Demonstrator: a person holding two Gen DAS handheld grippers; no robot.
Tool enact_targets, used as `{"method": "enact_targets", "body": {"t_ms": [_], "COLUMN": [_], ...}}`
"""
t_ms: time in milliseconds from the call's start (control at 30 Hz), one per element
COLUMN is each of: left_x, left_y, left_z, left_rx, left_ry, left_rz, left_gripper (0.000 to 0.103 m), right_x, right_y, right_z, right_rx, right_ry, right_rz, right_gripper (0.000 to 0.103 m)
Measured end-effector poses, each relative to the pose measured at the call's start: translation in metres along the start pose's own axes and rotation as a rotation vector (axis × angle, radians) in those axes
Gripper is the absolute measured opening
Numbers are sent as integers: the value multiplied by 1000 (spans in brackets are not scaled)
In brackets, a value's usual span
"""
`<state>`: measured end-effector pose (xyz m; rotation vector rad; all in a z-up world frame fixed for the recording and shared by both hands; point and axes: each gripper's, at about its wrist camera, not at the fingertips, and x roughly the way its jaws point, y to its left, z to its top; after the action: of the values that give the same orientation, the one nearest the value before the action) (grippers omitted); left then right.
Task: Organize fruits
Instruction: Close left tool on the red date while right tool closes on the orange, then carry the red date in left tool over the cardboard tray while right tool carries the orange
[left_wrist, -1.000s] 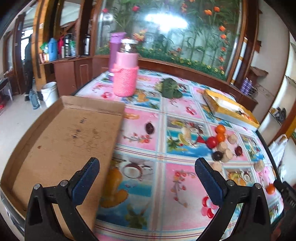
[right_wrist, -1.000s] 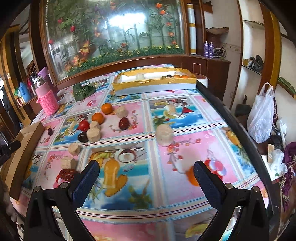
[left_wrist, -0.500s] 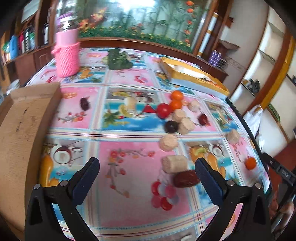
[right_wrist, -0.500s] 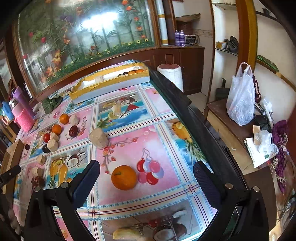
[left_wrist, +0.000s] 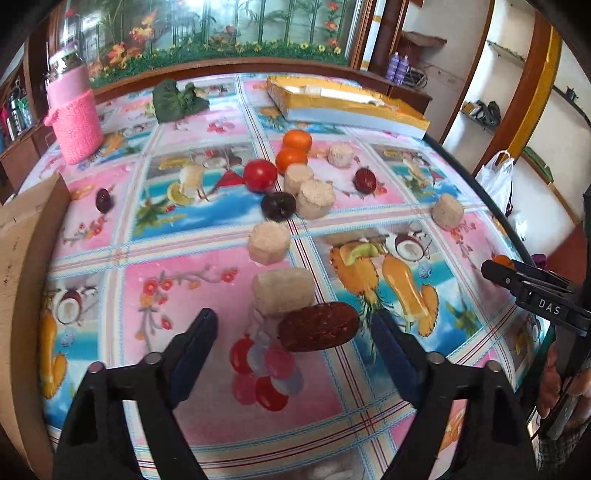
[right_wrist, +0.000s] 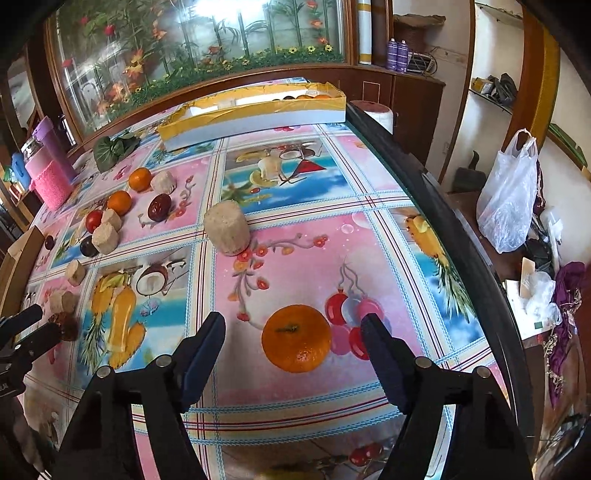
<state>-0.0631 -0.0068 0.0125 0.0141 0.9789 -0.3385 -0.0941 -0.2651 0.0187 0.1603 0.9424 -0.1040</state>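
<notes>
My left gripper (left_wrist: 293, 332) is open just above the table, its fingers either side of a dark red date-like fruit (left_wrist: 318, 326) that lies against a pale beige block (left_wrist: 283, 290). My right gripper (right_wrist: 293, 334) is open with an orange (right_wrist: 296, 337) lying between its fingertips. Farther off lie two oranges (left_wrist: 295, 147), a red tomato (left_wrist: 260, 175), a dark plum (left_wrist: 278, 205), a dark red fruit (left_wrist: 365, 180) and several pale round pieces (left_wrist: 315, 196). The right gripper shows at the right edge of the left wrist view (left_wrist: 535, 291).
A cardboard tray (left_wrist: 22, 258) stands at the table's left edge. A yellow-lined box (right_wrist: 255, 110) holding some fruit sits at the far end. A pink knitted jar (left_wrist: 75, 118) and a green leafy bundle (left_wrist: 177, 101) stand at the back. The table's dark edge (right_wrist: 443, 206) runs along the right.
Both grippers have swung and come lower and closer to the table. The left now frames the dark red fruit; the right now frames the orange. Both stay open.
</notes>
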Motion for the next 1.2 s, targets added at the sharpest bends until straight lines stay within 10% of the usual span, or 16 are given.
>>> {"method": "enact_targets", "body": {"t_ms": [133, 233, 667, 1200], "left_x": [0, -2, -65, -136], "left_y": [-4, 2, 40, 260], "left_z": [-3, -4, -3, 42], "left_rx": [13, -8, -84, -241], "left_ry": [-6, -10, -119, -171], "left_rz": [31, 21, -23, 324], "left_gripper": [44, 43, 43, 43], "right_x": [1, 0, -39, -91], "right_y": [1, 3, 28, 300], "right_z": [-1, -3, -6, 52], "right_rx": [-3, -16, -45, -448], "right_ry": [9, 2, -52, -177], "right_rz": [-7, -24, 75, 511], "right_gripper": [55, 38, 37, 38]}}
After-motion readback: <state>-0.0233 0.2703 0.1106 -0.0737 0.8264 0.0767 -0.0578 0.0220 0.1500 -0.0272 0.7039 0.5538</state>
